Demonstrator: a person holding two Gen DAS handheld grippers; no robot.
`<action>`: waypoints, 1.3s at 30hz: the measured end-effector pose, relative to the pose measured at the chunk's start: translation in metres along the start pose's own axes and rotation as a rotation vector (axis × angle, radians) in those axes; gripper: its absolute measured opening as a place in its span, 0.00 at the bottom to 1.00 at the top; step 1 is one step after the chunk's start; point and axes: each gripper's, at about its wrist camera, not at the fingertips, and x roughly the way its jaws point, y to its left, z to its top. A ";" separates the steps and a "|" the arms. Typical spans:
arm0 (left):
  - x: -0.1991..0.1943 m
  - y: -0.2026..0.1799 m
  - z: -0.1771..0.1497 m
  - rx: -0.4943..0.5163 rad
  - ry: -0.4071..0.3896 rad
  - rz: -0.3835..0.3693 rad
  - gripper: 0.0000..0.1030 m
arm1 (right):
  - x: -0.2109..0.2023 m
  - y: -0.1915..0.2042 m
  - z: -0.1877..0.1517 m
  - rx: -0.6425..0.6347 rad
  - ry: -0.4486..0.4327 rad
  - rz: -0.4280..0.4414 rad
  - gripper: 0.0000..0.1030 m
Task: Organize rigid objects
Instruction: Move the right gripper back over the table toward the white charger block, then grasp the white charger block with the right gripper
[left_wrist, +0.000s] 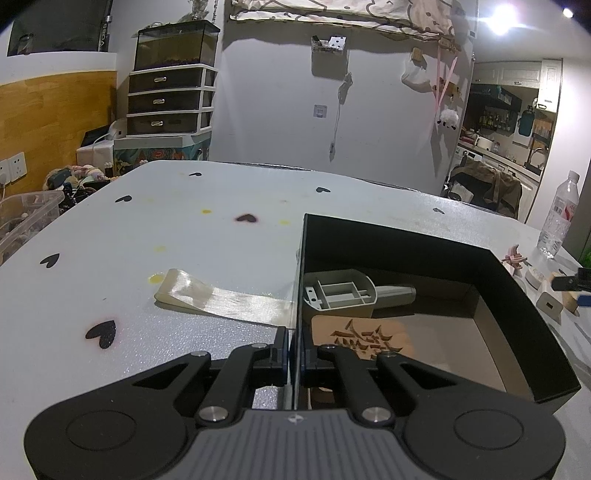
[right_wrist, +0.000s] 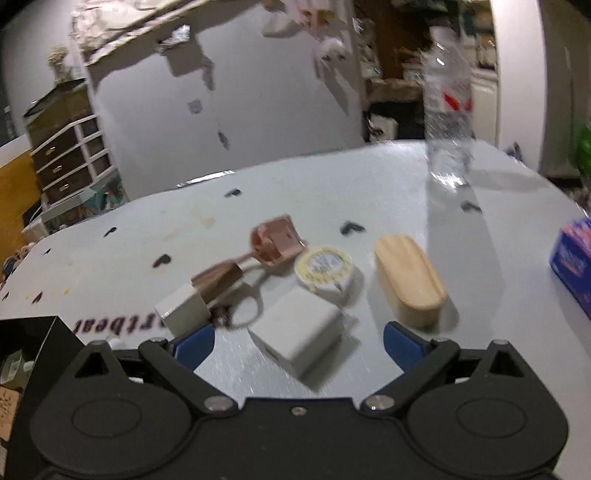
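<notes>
The left gripper (left_wrist: 294, 354) is clamped on the near wall of the black box (left_wrist: 517, 291), 1 finger outside and 1 inside. In the box lie a grey plastic part (left_wrist: 341, 293) against the far left side and a tan wooden plaque (left_wrist: 369, 338) with carved characters, just ahead of the inner finger. A cream ribbon (left_wrist: 221, 297) runs from the box wall out across the white table (left_wrist: 184, 221), left of the gripper.

The right gripper (right_wrist: 299, 339) has its 2 blue-tipped fingers (right_wrist: 397, 341) spread wide apart, holding nothing. A white cube (right_wrist: 299, 334) lies on the table between them, touching neither as far as the blur shows. Just beyond it sits a round white-and-yellow case (right_wrist: 325, 267); to the right, a wooden block (right_wrist: 408, 278) with rounded ends. Left of the cube, a second white block (right_wrist: 183, 308) lies close to the left finger, with a brown piece (right_wrist: 218, 278) on it and a pink part (right_wrist: 275, 240) behind. A water bottle (right_wrist: 448, 110) stands well back on the right, a blue packet (right_wrist: 572, 258) at the right edge. The box corner shows at the lower left of this view.
</notes>
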 end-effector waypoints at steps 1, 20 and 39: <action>0.000 0.000 0.000 0.000 0.000 0.000 0.05 | 0.003 0.003 0.002 -0.030 -0.006 0.013 0.96; 0.001 0.000 0.000 0.003 -0.005 -0.001 0.05 | -0.011 0.044 -0.008 -0.319 0.038 0.203 0.92; 0.000 -0.001 0.001 0.001 -0.006 0.000 0.05 | -0.001 0.042 -0.007 -0.416 0.082 0.230 0.92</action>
